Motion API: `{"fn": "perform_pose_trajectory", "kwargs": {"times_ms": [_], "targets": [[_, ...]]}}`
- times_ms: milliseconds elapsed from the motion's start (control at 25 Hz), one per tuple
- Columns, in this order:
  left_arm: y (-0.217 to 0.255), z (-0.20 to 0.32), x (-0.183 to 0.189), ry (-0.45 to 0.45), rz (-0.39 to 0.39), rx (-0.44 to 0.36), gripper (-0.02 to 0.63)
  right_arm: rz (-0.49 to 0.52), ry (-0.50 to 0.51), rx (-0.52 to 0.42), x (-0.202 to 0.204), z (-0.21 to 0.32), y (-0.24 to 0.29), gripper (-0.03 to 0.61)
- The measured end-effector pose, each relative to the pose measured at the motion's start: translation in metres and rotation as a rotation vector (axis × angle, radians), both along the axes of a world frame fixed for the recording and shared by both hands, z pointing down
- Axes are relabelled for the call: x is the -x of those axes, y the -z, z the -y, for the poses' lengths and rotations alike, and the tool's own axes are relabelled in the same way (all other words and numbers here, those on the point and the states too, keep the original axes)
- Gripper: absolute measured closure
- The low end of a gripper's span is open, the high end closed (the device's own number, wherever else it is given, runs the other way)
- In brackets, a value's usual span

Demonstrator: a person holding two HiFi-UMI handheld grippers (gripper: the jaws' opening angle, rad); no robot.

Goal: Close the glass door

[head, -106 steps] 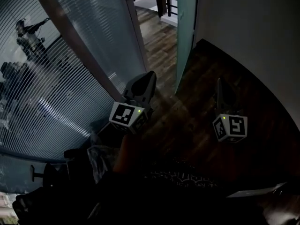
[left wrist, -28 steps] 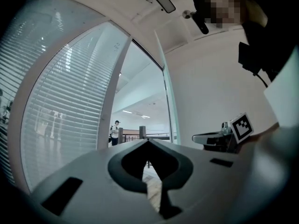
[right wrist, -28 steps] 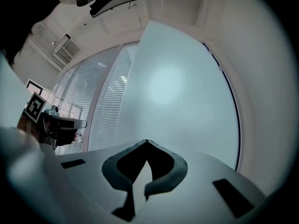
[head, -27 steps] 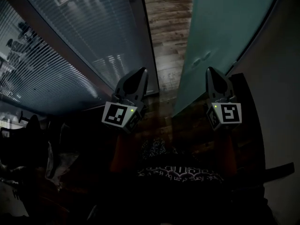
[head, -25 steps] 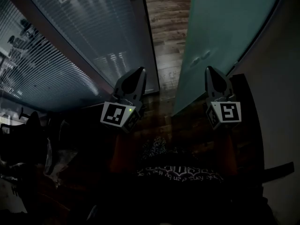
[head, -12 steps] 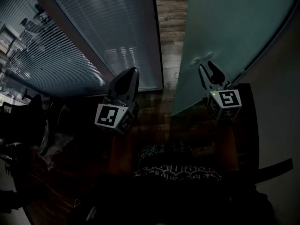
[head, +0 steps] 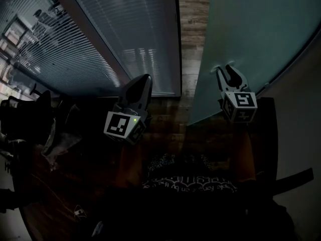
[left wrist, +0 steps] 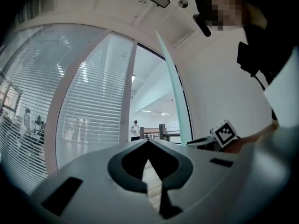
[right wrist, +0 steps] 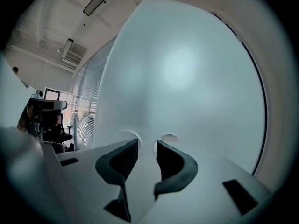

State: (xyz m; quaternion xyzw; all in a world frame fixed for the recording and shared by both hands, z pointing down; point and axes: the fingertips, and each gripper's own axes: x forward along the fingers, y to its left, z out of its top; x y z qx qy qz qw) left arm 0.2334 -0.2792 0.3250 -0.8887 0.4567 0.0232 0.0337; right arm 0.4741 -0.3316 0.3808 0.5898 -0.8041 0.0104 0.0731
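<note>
The frosted teal glass door [head: 251,34] stands ajar at the right of the head view, its near edge by the gap in the doorway. My right gripper [head: 224,69] points at the door's face. Its jaws have just been opening and stand apart with nothing between them. In the right gripper view the frosted pane [right wrist: 187,69] fills the picture, and two pale round spots [right wrist: 169,137] show on it just past the right gripper [right wrist: 147,143]. My left gripper [head: 142,79] is shut and empty and points at the opening. From the left gripper [left wrist: 148,141] the door's edge [left wrist: 170,92] shows as a thin teal strip.
A fixed glass wall with blinds [head: 115,29] lines the left of the doorway. Wooden floor [head: 189,14] runs through the gap. A white wall [head: 301,99] stands at the right, and office chairs [head: 30,119] at the left. A person [left wrist: 135,129] stands far beyond the opening.
The right gripper's jaws went from shut to apart, and that gripper moved closer to the door's face. The left gripper shifted slightly and stayed shut.
</note>
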Motion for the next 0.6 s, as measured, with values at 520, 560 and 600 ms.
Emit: {"fn": "perform_pose_trajectory", "kwargs": {"times_ms": [520,560,600], "targets": [[-0.0005,-0.0005,0.0004,0.026,0.000,-0.006,0.612,0.037,-0.046,0.025,0.0006,0.0078,-0.0038,0.476],[-0.0004,0.0004,0.0003,0.028,0.000,-0.006,0.612,0.037,-0.048,0.023,0.0007,0.0090,-0.0030,0.476],[0.0000,0.0014,0.0008,0.030,-0.002,-0.006,0.612,0.038,-0.053,0.022,0.0011,0.0103,-0.0021,0.476]]}}
